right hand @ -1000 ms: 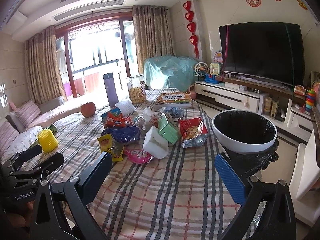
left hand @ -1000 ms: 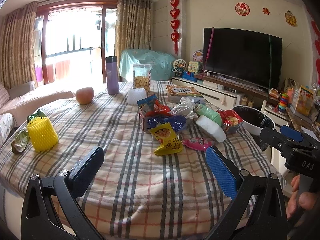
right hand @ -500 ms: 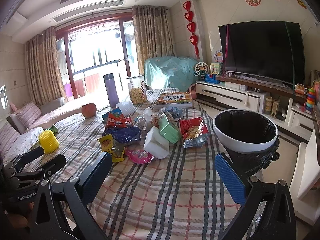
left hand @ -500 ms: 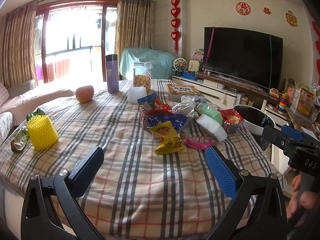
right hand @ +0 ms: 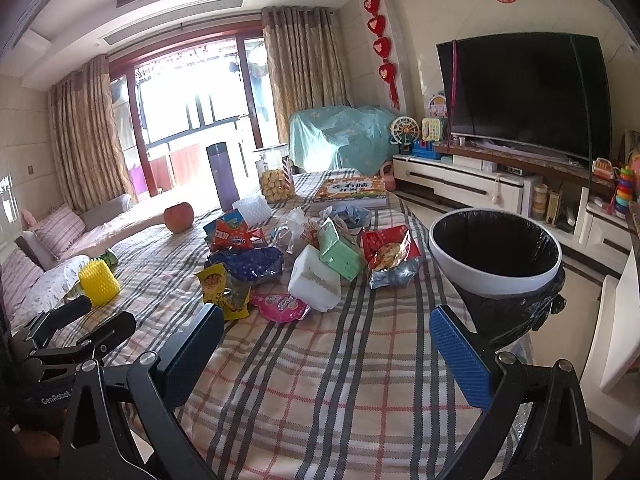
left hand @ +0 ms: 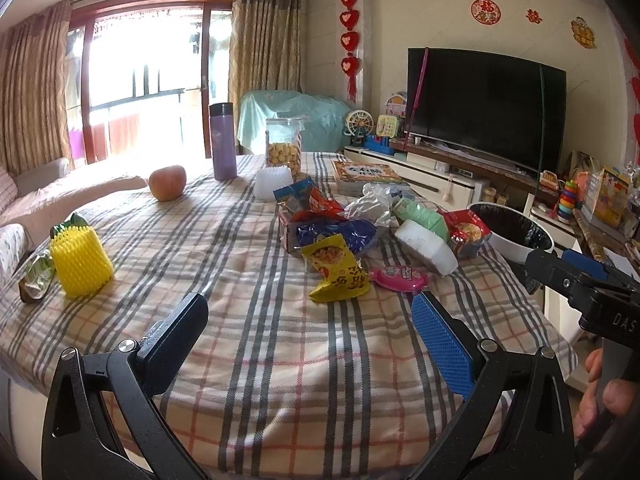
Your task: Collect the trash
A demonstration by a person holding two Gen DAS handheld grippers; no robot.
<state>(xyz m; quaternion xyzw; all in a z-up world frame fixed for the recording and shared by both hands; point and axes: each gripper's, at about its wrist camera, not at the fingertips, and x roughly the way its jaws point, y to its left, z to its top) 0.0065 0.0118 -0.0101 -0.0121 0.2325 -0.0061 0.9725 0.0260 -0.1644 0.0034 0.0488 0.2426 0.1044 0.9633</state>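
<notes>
1. Trash pile (left hand: 352, 236), left wrist view: wrappers lie centre-right on the plaid table (left hand: 240, 360), ahead and right of the left gripper (left hand: 308, 324), whose jaws gape wide, empty.
2. Right wrist view: the pile sits centre frame, ahead-left of the right gripper (right hand: 326, 340), equally wide and empty; the bin (right hand: 496, 256) stands right.

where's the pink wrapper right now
The flat pink plastic wrapper lies on the plaid tablecloth at the pile's near edge, between the yellow snack bag and the white foam block.

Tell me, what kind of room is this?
Most likely a home living room: a big television on a low white cabinet, a sofa by curtained balcony doors, and a table in a plaid cloth.
</notes>
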